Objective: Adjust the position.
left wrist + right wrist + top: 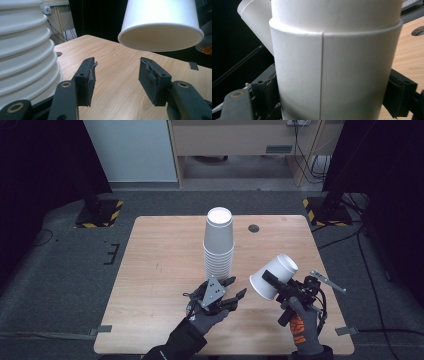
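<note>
A tall stack of white paper cups (218,245) (25,50) stands upside down near the table's middle. My left gripper (235,292) (117,63) lies low just in front of the stack and to its right. It is open, with bare wood between its jaws. A single white paper cup (274,276) (332,70) hangs tilted above the table's right front, rim down and to the left. My right gripper (272,285) (332,92) is shut on its wall, a pad on each side. In the left gripper view the cup's rim (160,32) hangs ahead, above the jaws. A ledge crosses the cup's wall in the right gripper view.
The wooden table (160,250) has a round dark grommet (254,228) at the back right and grey tape tabs (104,329) at its front corners. Black stands on yellow-striped bases (100,212) flank the far corners on grey carpet.
</note>
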A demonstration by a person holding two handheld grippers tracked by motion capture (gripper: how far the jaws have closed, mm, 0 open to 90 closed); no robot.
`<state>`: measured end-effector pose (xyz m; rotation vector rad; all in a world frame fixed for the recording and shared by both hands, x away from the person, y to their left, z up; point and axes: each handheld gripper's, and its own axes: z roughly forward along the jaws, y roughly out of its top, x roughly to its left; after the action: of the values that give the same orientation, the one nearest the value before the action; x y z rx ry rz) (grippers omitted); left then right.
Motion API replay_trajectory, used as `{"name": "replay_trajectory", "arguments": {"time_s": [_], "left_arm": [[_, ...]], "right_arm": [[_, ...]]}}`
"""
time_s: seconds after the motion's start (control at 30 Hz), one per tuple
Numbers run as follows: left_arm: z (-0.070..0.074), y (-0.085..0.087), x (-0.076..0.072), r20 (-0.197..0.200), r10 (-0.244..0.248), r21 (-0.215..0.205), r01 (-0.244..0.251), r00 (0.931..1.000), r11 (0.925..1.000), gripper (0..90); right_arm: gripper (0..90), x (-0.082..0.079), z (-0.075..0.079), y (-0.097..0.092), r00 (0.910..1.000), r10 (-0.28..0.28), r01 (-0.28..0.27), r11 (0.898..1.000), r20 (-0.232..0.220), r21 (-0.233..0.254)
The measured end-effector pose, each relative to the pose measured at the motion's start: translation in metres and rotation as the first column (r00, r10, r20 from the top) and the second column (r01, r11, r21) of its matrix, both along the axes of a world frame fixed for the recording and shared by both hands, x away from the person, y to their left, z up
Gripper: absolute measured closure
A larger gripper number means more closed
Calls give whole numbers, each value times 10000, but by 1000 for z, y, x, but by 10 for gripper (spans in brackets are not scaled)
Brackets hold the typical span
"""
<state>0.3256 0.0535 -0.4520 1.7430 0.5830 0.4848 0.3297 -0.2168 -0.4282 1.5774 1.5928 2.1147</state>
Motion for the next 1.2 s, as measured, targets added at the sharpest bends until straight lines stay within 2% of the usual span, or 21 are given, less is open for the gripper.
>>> {"name": "replay_trajectory", "arguments": {"time_s": [0.43, 0.77, 1.2], "left_arm": [[5, -16, 7, 304, -99, 157, 94, 9995, 9998, 512], [8, -28, 14, 480, -111, -21, 112, 9988, 9999, 516], [6, -38, 19, 746, -109, -263, 129, 9972, 9996, 585]], "right_arm": [[166, 1, -2, 2, 9999, 113, -112, 9999, -131, 51], [166, 0, -1, 3, 9996, 234, -232, 9996, -163, 152], [165, 0, -2, 7, 9986, 483, -478, 9986, -206, 227]]}}
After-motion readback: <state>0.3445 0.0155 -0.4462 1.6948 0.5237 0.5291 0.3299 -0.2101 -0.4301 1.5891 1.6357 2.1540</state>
